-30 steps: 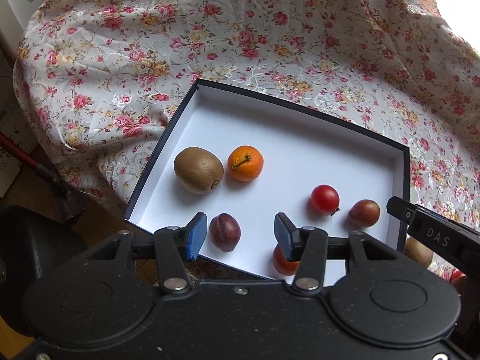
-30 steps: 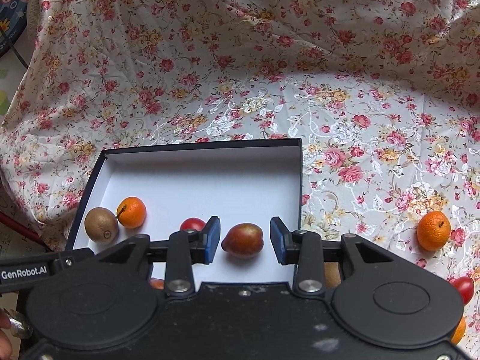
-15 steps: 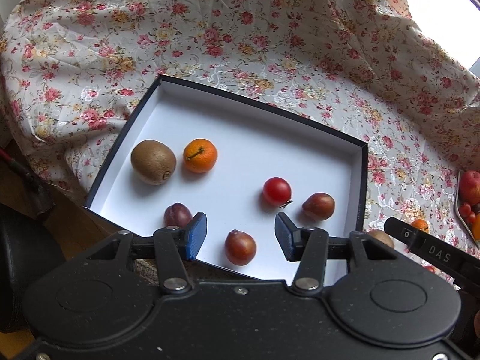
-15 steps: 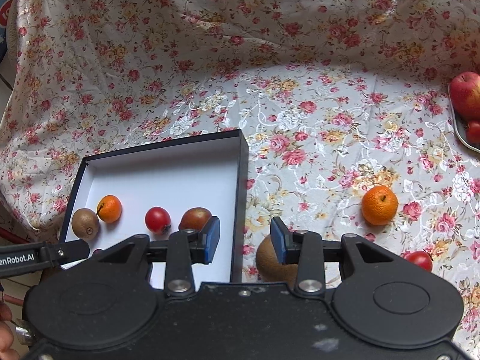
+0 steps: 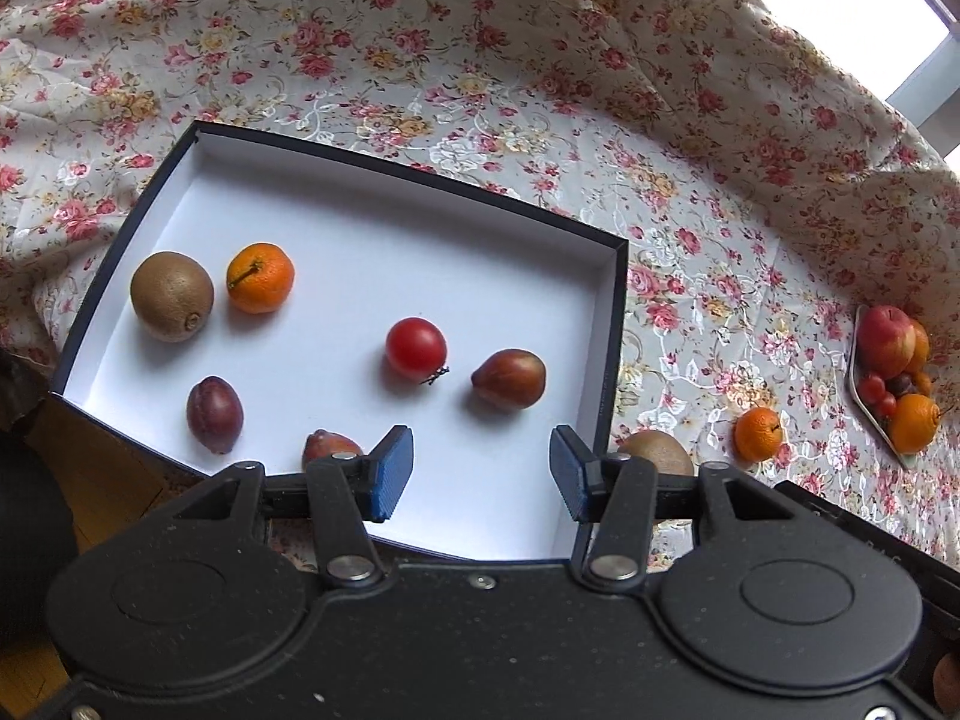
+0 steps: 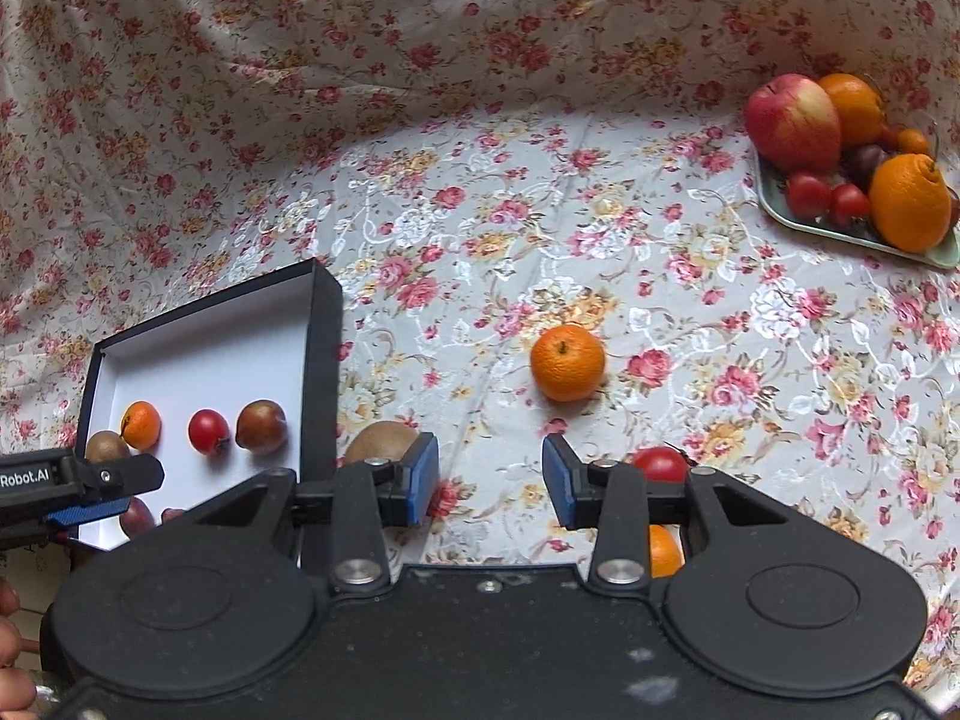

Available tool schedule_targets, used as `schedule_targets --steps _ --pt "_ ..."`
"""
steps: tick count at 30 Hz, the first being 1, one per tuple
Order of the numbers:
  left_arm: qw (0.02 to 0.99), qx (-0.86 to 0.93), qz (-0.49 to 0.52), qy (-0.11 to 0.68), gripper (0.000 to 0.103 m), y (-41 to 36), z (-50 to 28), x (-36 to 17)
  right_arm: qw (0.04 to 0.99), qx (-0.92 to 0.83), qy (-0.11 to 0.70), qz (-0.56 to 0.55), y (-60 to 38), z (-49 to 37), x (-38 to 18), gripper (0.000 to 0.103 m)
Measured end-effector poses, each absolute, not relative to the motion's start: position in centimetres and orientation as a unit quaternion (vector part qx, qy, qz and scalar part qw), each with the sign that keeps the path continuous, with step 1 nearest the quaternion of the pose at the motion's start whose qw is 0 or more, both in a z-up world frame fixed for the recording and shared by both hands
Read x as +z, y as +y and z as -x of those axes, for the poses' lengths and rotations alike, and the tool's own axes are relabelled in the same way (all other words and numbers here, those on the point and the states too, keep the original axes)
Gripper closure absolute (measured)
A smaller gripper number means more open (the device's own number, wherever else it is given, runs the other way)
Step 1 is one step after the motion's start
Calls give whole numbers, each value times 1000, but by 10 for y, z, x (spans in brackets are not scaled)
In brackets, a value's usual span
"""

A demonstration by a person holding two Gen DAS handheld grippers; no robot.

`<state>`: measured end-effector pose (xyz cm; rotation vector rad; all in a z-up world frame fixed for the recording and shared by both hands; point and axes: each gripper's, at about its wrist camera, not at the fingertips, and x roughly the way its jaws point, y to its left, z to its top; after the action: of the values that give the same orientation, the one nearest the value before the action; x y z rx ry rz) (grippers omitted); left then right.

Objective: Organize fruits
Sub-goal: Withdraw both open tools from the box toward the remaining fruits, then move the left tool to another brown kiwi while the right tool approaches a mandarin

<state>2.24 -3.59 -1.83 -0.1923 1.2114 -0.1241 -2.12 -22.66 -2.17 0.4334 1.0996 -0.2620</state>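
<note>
A black box [image 5: 615,324] with a white floor holds a kiwi [image 5: 172,295], a mandarin [image 5: 260,277], a tomato [image 5: 416,346], a brown-red fruit [image 5: 510,378], a dark plum [image 5: 214,414] and another reddish fruit [image 5: 329,449]. My left gripper [image 5: 481,474] hangs open over the box's near right part, holding nothing. Over the cloth right of the box [image 6: 324,360], my right gripper [image 6: 489,480] is open and empty. Loose on the cloth lie a mandarin [image 6: 567,363], a kiwi [image 6: 379,443], a tomato [image 6: 660,463] and an orange fruit [image 6: 665,552] partly hidden behind the right finger.
A pale green plate [image 6: 840,228] at the far right carries an apple [image 6: 792,117], oranges, small tomatoes and a dark plum. The floral cloth [image 6: 480,180] rises in folds behind. The left gripper's tip [image 6: 90,480] shows at the right wrist view's left edge, with a hand below it.
Both grippers have swung to the right: the box has slid left in both views and the fruit plate has come into sight. Both stay open and empty.
</note>
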Motion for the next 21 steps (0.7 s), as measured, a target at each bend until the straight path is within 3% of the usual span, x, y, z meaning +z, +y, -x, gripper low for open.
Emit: schedule_targets --steps 21 --pt "796 -164 -57 580 46 -163 7 -33 798 -181 515 -253 -298 95 -22 61"
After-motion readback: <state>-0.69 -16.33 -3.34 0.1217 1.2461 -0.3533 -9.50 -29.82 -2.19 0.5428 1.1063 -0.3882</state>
